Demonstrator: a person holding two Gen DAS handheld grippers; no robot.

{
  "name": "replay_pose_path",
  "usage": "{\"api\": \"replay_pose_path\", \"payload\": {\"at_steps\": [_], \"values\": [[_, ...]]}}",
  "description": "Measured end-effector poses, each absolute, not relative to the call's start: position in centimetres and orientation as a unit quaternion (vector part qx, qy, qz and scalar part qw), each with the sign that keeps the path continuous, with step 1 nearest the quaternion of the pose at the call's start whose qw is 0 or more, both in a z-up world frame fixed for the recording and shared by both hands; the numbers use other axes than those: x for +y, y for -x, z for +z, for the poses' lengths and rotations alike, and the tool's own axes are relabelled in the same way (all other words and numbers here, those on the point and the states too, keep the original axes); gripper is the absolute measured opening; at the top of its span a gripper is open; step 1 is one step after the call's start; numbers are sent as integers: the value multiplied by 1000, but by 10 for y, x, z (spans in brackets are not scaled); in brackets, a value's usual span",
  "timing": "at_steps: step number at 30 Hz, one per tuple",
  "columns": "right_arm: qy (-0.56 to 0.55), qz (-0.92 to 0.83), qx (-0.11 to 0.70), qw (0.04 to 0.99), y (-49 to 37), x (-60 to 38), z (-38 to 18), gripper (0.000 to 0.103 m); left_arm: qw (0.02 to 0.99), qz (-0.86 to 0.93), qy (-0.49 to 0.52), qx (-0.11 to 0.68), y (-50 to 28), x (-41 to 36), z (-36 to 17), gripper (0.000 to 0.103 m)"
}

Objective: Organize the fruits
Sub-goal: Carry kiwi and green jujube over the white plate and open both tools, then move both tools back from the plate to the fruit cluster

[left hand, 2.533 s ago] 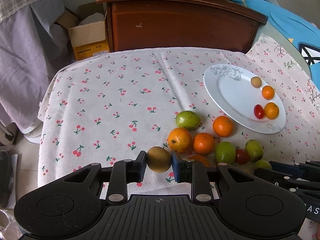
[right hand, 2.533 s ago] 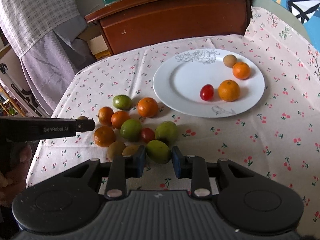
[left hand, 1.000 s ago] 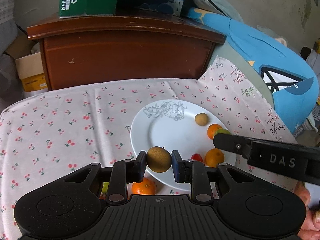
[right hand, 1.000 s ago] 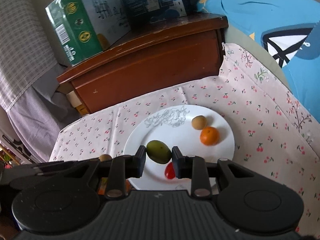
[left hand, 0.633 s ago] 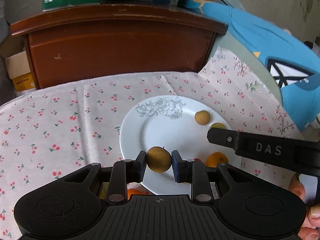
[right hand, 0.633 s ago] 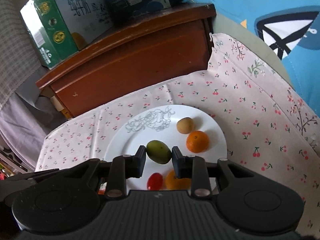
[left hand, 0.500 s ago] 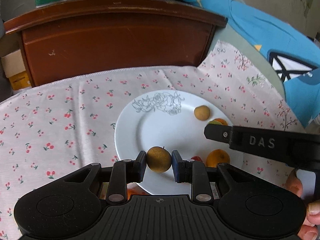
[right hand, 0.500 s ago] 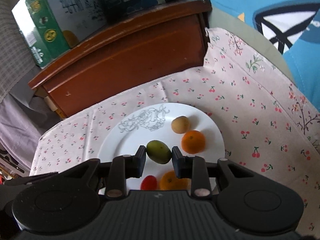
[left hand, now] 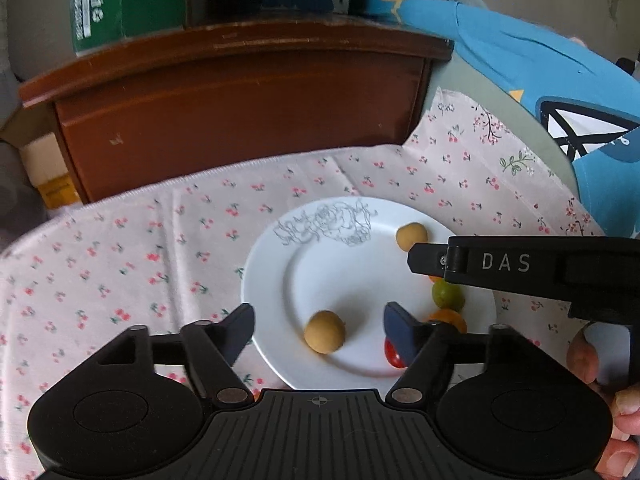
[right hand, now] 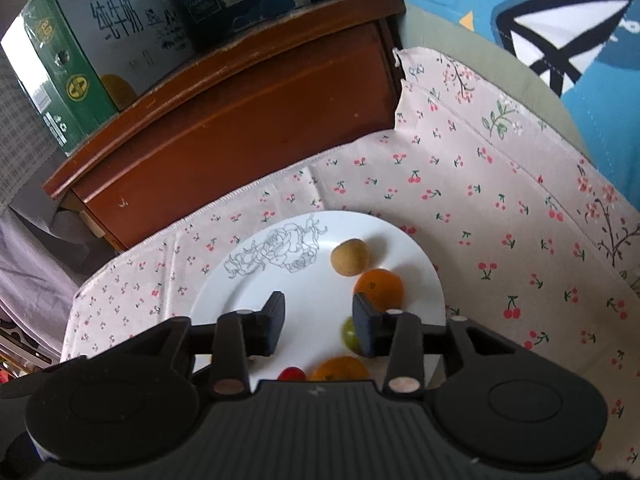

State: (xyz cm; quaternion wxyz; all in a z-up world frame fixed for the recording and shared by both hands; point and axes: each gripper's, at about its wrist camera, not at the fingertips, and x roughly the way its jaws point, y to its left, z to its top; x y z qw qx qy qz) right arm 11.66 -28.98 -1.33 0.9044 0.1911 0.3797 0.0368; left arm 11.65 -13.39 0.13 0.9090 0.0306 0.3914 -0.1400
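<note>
- Soft, even daylight; no glare on the white plate (left hand: 280,280).
- Faint shadows under the brown fruit (left hand: 324,337) and beside the orange (right hand: 379,288).
- Strong fisheye bending at edges, dark corners.
- Slight motion blur on the green fruit (right hand: 349,334).

Both wrist cameras look steeply down, sharing the plate (left hand: 280,300).

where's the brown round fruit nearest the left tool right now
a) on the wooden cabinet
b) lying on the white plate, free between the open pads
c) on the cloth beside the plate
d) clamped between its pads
b: the brown fruit lies on the white plate, and the left tool is opening, pads clear of it.
</note>
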Motion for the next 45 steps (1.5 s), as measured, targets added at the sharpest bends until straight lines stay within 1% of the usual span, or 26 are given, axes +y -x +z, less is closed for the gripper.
{"api": "replay_pose_path", "payload": {"at_steps": [3, 4, 5, 7, 11, 21, 29, 40, 45], "values": [[-186, 40, 373, 908, -115, -288, -7, 42, 909, -138, -29, 392, -111, -132, 8, 78], [-184, 41, 371, 909, -113, -286, -5, 46, 908, -136, -31, 394, -110, -131, 10, 81], [-182, 41, 370, 910, -111, -285, -3, 50, 908, -133, -34, 397, -109, -130, 11, 82], [-182, 42, 367, 911, -106, -283, 0, 54, 908, -127, -40, 398, -104, -128, 14, 82], [-175, 47, 364, 913, -97, -278, 7, 59, 905, -118, -42, 406, -94, -118, 21, 82], [-167, 60, 367, 913, -66, -265, 12, 60, 900, -92, -35, 424, -66, -89, 28, 82], [-175, 66, 372, 909, -35, -258, 10, 60, 903, -70, -20, 423, -45, -59, 33, 82], [-178, 83, 391, 899, -5, -241, -4, 60, 899, -37, 36, 435, -33, -21, 26, 83], [-164, 99, 398, 897, 7, -227, -12, 60, 899, -18, 41, 435, -25, -10, 19, 83]]}}
